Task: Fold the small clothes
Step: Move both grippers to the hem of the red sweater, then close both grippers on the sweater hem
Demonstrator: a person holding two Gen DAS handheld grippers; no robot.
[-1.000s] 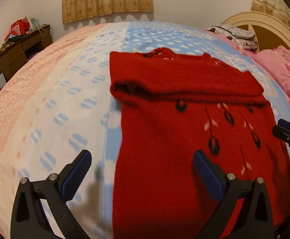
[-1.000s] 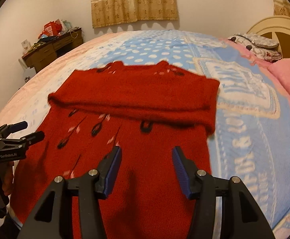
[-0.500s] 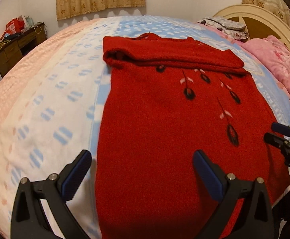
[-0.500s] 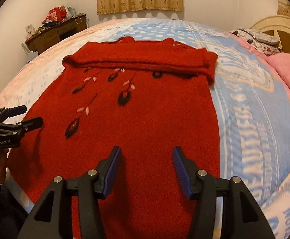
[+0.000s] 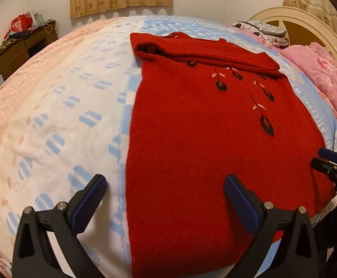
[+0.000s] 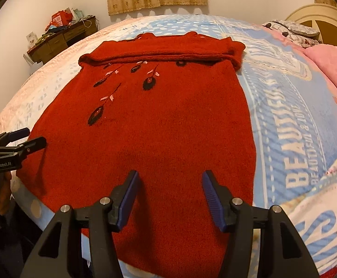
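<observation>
A red knitted sweater point(image 5: 203, 139) with black and pink flower embroidery lies flat on the bed; it also shows in the right wrist view point(image 6: 159, 125). Its sleeves are folded across the far end into a band point(image 6: 159, 53). My left gripper point(image 5: 163, 197) is open and empty, above the sweater's near left hem corner. My right gripper point(image 6: 170, 192) is open and empty, over the near hem on the right side. Each gripper shows at the edge of the other's view, the left one point(image 6: 18, 141) and the right one point(image 5: 330, 162).
The bed has a pink, white and blue patterned cover point(image 5: 59, 106) with blue lettering on the right point(image 6: 300, 125). Pink pillows point(image 5: 319, 78) and a cream headboard point(image 5: 307, 23) are at the right. A cluttered wooden desk point(image 5: 18, 48) stands at the far left wall.
Both grippers have pulled back toward the sweater's near hem, so more of the body is in view. Both stay open and empty.
</observation>
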